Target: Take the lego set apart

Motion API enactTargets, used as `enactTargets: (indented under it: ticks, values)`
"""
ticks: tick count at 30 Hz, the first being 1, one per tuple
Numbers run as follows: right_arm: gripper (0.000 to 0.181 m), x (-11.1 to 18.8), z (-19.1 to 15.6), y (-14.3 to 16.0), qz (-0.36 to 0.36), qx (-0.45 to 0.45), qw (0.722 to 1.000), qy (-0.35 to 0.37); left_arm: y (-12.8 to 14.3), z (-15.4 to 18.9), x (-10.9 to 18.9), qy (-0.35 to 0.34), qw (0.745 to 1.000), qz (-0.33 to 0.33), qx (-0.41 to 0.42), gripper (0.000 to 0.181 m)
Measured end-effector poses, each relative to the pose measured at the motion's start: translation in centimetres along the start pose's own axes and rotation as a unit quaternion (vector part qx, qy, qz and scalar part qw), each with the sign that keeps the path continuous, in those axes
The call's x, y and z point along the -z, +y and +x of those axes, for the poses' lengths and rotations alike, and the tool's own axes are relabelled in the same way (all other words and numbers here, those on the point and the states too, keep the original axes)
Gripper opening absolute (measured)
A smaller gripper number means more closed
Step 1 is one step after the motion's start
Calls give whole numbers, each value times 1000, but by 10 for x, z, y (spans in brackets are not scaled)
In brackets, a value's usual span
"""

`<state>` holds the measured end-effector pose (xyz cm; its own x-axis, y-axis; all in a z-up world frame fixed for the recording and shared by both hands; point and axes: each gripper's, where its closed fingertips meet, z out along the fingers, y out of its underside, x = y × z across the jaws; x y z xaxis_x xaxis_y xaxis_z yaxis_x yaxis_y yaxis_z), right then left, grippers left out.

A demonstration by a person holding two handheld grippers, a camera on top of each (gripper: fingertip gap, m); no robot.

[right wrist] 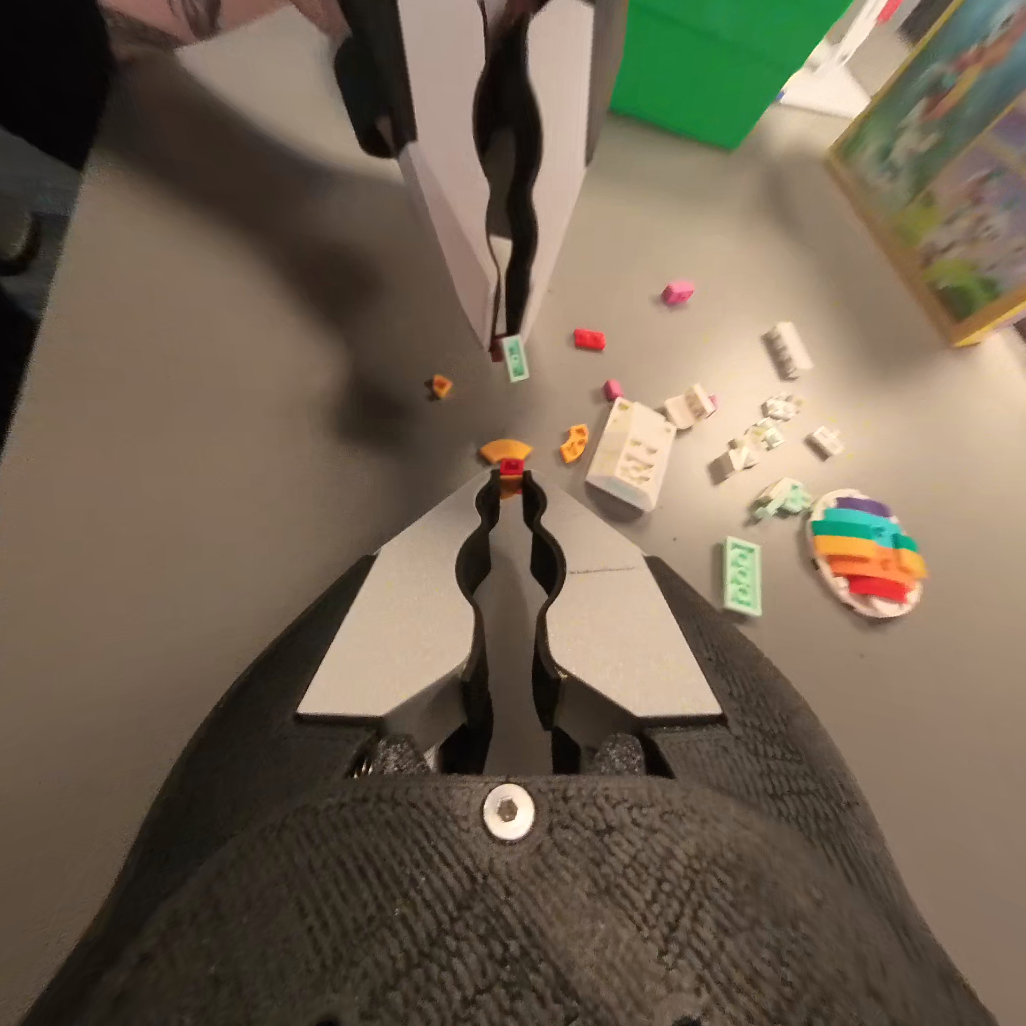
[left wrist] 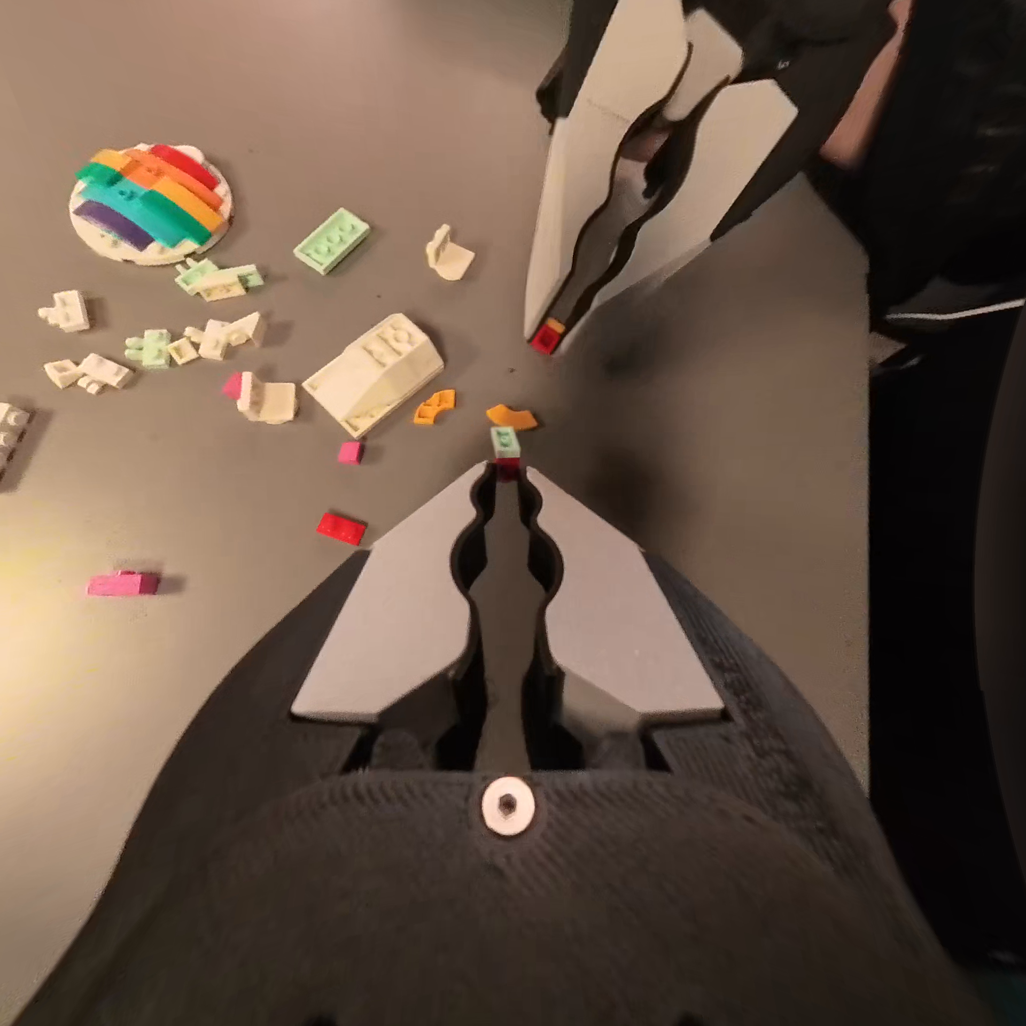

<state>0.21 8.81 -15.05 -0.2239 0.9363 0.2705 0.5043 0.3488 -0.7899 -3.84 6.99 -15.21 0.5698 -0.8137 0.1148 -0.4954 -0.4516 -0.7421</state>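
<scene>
The left gripper (left wrist: pixel 506 472) pinches a small dark-red brick capped by a mint-green plate (left wrist: pixel 505 442) whose long axis points away past its fingertips. The right gripper (right wrist: pixel 511 473) clamps a small red-and-orange brick (right wrist: pixel 511 467). Both pieces are held above the grey desk (left wrist: pixel 277 83), near a loose orange curved tile (left wrist: pixel 512 416).

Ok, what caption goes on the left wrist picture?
Left gripper pinches a mint-and-red brick stack; loose pieces and a rainbow disc lie around.
</scene>
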Motion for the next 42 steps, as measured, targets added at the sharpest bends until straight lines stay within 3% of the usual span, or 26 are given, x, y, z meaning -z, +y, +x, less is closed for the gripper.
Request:
enactTargets:
  ticks: [3,6,8,12,19,24,32,42]
  values:
    - [6,-6,2,6,-11,-2,1000,9,-9,6,-1,32,998,42,23,7]
    - [29,-12,0,12,-30,-24,999,-8,-11,5,-2,31,998,52,21,7]
    - [33,-13,1,8,-21,-21,1000,-7,-11,6,-3,24,998,52,5,7]
    - [29,-11,-9,-12,31,8,999,-19,-17,15,-8,21,997,56,-50,7]
    - [7,-10,-18,-18,42,37,998,-34,-18,27,-15,14,991,43,-126,7]
    - [6,-7,-3,-26,36,133,988,73,-28,17,-7,8,996,71,-52,7]
    - [6,-1,18,-35,-14,300,924,236,-41,3,0,-19,994,100,36,5]
    - [6,10,4,-50,105,167,971,136,-56,26,9,-12,981,170,-90,11]
